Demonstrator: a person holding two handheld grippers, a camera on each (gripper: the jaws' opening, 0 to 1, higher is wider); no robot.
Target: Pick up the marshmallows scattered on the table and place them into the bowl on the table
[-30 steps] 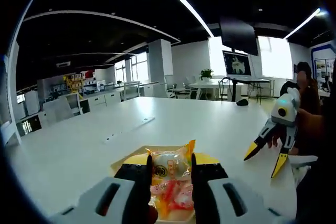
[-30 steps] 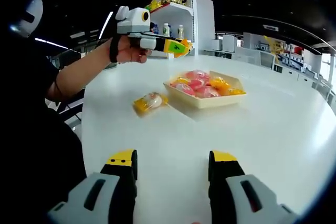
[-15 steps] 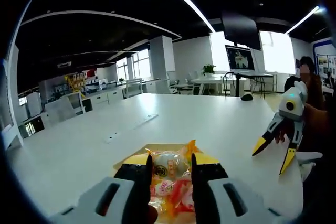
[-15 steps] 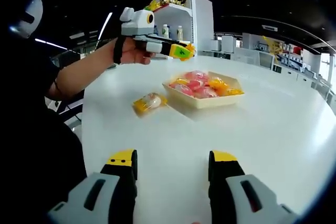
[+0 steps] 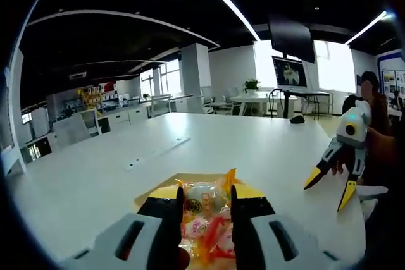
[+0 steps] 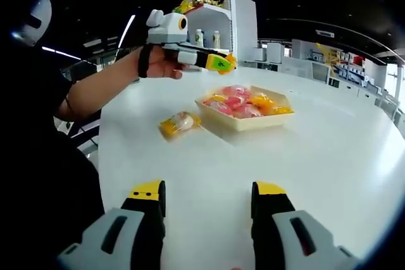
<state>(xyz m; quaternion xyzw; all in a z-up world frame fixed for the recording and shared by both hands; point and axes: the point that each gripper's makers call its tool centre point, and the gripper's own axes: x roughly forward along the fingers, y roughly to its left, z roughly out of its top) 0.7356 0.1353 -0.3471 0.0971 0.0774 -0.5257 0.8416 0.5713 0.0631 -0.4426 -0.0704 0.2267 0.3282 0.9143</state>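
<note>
1. Where the left gripper view began at its left edge, showed a white table (image 5: 88,181), wide and bare on that side.
2. Further right, at the bottom middle, showed the left gripper (image 5: 201,205) clenched on a held marshmallow (image 5: 204,196), pale in a clear wrapper with orange ends, pinched from both sides.
3. Hung above the bowl (image 5: 159,191), apart from it, with the tan rim peeping out on either side of the jaws.
4. Just below the held marshmallow, between the jaws, showed the pile of marshmallows (image 5: 204,235) in pink and orange wrappers inside the bowl.
5. At the far right, held up over the table in a person's hand (image 5: 374,156), showed the right gripper (image 5: 328,193) with yellow tips spread wide and nothing between them.
6. In the right gripper view, starting at the left, showed a dark sleeve and a bare forearm reaching in, ending in the other hand (image 6: 158,61) around the left gripper (image 6: 221,62).
7. Pointed right with its green and yellow tip, raised above the bowl's (image 6: 247,122) far left corner; could not tell the jaws' stand from this side.
8. Lower down, showed a loose marshmallow (image 6: 179,122) lying on the table (image 6: 329,162), just beside the bowl's left edge.
9. To its right, showed the bowl resting on the table with the pile (image 6: 243,102) heaped inside.
10. Along the bottom, showed the right gripper (image 6: 207,189) released, jaws wide apart over bare tabletop, well short of the loose marshmallow.
</note>
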